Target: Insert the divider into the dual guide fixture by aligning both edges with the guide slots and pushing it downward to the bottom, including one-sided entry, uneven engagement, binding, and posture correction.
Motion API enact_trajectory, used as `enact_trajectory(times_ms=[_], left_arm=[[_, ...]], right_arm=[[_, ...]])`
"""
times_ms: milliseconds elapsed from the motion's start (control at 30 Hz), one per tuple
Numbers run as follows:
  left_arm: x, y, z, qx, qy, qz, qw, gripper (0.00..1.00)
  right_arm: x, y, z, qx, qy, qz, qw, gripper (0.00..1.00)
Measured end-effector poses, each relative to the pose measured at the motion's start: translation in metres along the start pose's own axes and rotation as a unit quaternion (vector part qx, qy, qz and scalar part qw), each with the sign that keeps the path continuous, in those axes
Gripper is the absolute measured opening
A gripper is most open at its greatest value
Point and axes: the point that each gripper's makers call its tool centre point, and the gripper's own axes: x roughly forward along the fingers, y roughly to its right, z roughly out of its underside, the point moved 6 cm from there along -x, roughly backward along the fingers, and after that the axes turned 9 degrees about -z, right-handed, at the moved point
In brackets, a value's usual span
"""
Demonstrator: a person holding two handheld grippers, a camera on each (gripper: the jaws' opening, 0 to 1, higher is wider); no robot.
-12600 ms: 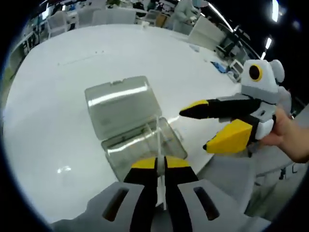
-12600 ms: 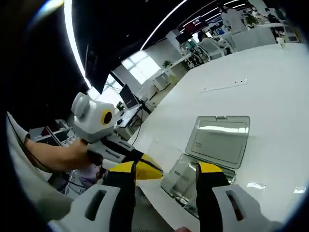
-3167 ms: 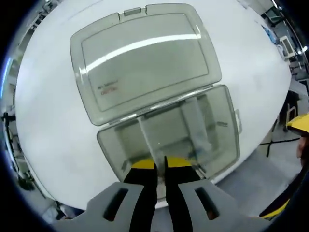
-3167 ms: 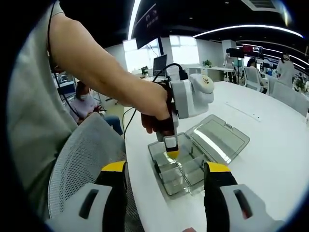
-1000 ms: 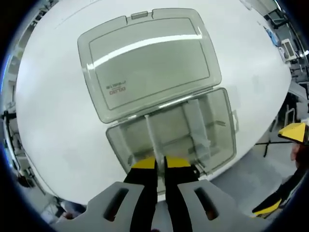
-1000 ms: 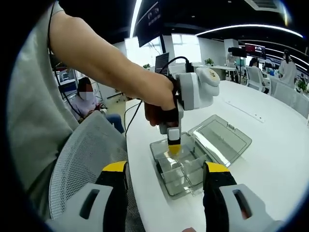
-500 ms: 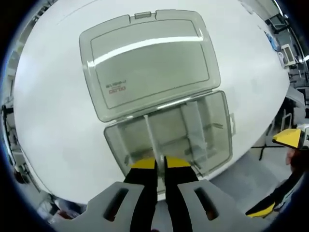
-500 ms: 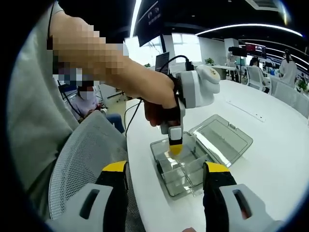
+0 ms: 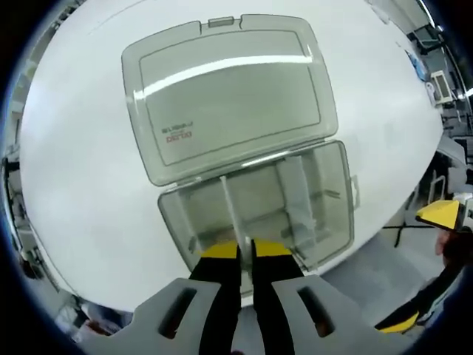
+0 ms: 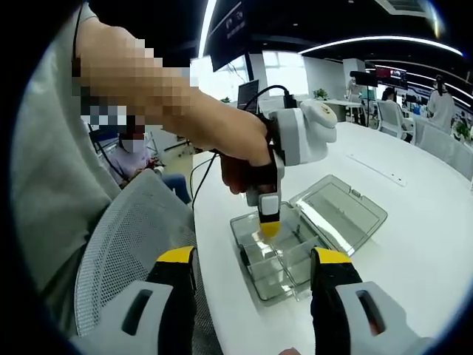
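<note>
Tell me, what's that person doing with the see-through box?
A person is fitting a thin clear divider into a see-through plastic box on a white table. The box's lid lies open flat behind it. The left gripper pinches the divider from above, jaws shut on it, with the divider standing down inside the box. The right gripper hangs back with its jaws open, holding nothing.

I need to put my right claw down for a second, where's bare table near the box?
Bare white table lies right of the open lid in the right gripper view, and beyond it. The box at the near edge is crowded: the left claw holds the divider there.
</note>
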Motion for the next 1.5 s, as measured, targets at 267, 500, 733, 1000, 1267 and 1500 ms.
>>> enact_trajectory(times_ms=[267,500,733,1000,1267,1500], left_arm=[[0.001,0.0,0.0,0.002,0.006,-0.007,1.0,0.01],[0.002,0.001,0.001,0.002,0.018,-0.017,0.9997,0.01],[0.003,0.002,0.003,-0.003,0.027,-0.021,0.9994,0.01],[0.007,0.005,0.004,0.002,0.035,-0.034,0.9988,0.01],[0.01,0.007,0.005,0.014,0.035,-0.043,0.9984,0.02],[0.016,0.008,0.003,0.029,0.03,-0.051,0.9979,0.02]], right_arm=[[0.0,-0.001,-0.002,0.001,0.001,0.0,1.0,0.6],[0.0,-0.001,-0.001,0.001,0.002,0.0,1.0,0.6],[-0.001,-0.002,-0.002,-0.001,0.001,-0.001,1.0,0.6],[-0.002,-0.001,0.0,0.001,0.0,0.0,1.0,0.6],[-0.002,-0.001,-0.001,0.001,0.0,-0.001,1.0,0.6],[-0.001,0.0,0.001,0.003,-0.001,-0.001,1.0,0.6]])
